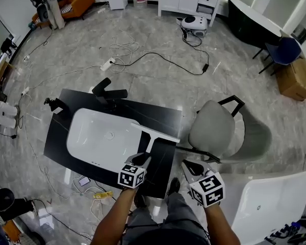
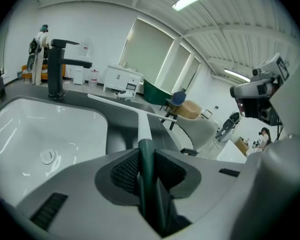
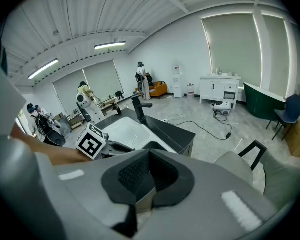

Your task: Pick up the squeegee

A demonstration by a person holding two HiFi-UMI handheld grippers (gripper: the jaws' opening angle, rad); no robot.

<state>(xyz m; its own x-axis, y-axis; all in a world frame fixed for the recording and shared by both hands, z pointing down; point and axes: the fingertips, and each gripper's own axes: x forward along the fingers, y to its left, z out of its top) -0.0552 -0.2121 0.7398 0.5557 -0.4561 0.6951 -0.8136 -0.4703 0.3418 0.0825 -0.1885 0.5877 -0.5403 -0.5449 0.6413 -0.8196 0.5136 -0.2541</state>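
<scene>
Near the sink's [image 1: 92,131] front right corner, the left gripper [image 1: 141,160] pinches the dark handle of a white squeegee [image 1: 154,136], its jaws clamped on the handle from both sides. The T-shaped blade points away from the person and stretches over the black counter [image 1: 166,117] along the sink's right rim; whether it touches the counter cannot be told. The right gripper [image 1: 195,167] hovers farther right of the sink, off the counter, jaws pressed together on nothing. A black faucet [image 1: 110,93] stands behind the sink, a grey chair [image 1: 214,129] sits well to its right, and cables [image 1: 123,50] trail across the floor beyond.
</scene>
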